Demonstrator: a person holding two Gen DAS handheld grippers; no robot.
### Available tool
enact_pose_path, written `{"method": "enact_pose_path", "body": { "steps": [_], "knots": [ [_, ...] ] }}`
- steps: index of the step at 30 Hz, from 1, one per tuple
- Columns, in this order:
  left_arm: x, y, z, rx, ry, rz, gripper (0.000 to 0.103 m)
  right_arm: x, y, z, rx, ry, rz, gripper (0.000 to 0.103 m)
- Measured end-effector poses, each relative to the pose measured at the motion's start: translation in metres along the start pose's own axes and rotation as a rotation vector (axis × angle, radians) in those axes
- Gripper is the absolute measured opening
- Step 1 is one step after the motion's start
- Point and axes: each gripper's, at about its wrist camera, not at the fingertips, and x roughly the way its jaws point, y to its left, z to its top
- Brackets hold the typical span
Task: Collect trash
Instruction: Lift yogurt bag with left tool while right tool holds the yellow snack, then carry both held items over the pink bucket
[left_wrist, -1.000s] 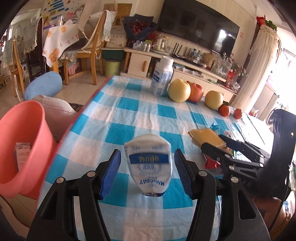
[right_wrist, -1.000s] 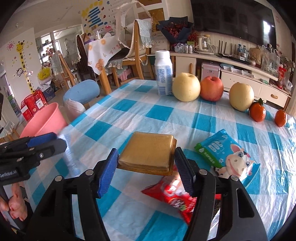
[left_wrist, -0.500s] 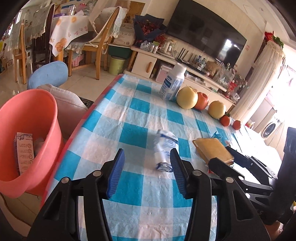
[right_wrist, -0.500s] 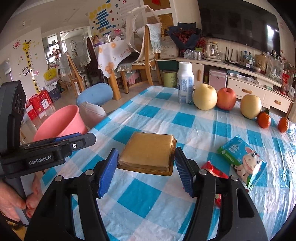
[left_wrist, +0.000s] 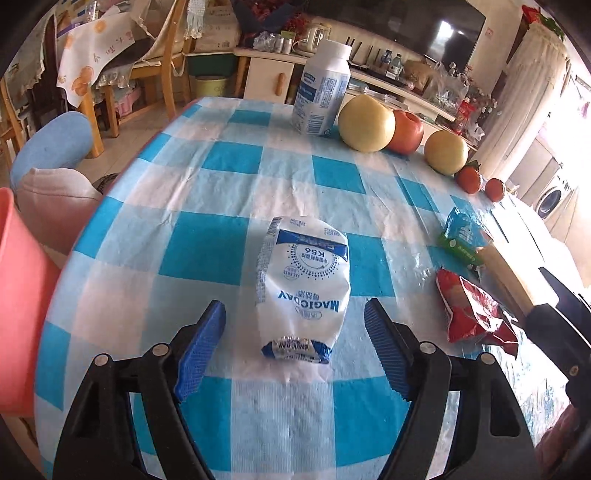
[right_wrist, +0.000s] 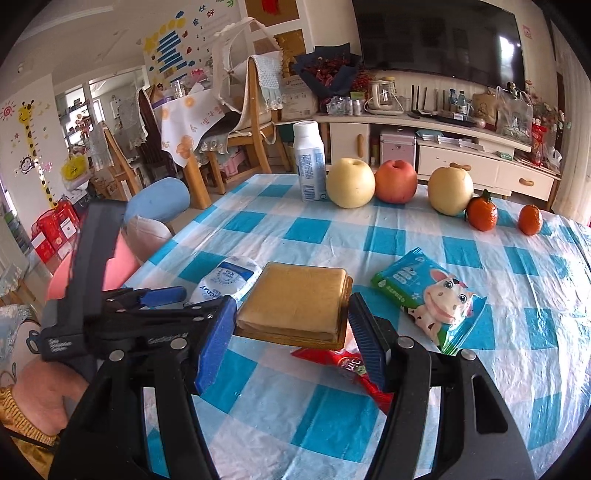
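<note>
Since half a second ago, we see the left gripper (left_wrist: 295, 343) lower over the white pouch (left_wrist: 303, 288); its jaws, opening, straddle the near end untouched. Pouch long axis runs 6 to 12 o'clock on the checked tablecloth (left_wrist: 221, 173). The right gripper (right_wrist: 291, 332) clamps the tan pad (right_wrist: 295, 302), hiding the red wrapper (right_wrist: 347, 369).

Both grippers, the left gripper (left_wrist: 295, 332) and the right gripper (right_wrist: 291, 325), are black plastic with ribbed blue pads (left_wrist: 201, 345), silver screws and white lettering; a yellow patterned sleeve (right_wrist: 14, 417) shows.
</note>
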Motion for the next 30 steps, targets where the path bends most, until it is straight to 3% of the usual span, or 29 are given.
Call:
{"method": "enact_pose_path", "body": {
  "steps": [2, 6, 13, 19, 25, 26, 27, 30],
  "knots": [
    [0.001, -0.001, 0.002, -0.003, -0.007, 0.002, 0.075, 0.000, -0.002, 0.000, 0.003, -0.001, 0.003, 0.063],
    [0.002, 0.003, 0.003, -0.034, -0.011, -0.002, 0.055, 0.003, -0.002, -0.001, 0.005, 0.000, 0.012, 0.063],
    [-0.007, 0.013, 0.004, -0.097, -0.024, -0.029, 0.053, 0.009, 0.009, -0.002, -0.010, 0.015, 0.025, 0.063],
    [-0.045, 0.034, 0.012, -0.167, -0.118, -0.031, 0.053, 0.010, 0.033, 0.003, -0.042, 0.019, 0.060, 0.063],
    [-0.100, 0.080, 0.019, -0.270, -0.246, 0.038, 0.052, 0.015, 0.079, 0.017, -0.100, 0.015, 0.137, 0.063],
    [-0.108, 0.091, 0.018, -0.295, -0.263, 0.059, 0.050, 0.016, 0.090, 0.020, -0.117, 0.012, 0.155, 0.063],
    [-0.117, 0.104, 0.017, -0.323, -0.282, 0.084, 0.041, 0.016, 0.101, 0.023, -0.135, 0.007, 0.171, 0.063],
    [-0.142, 0.145, 0.011, -0.424, -0.330, 0.140, 0.040, 0.019, 0.140, 0.034, -0.205, -0.007, 0.226, 0.063]
  ]
}}
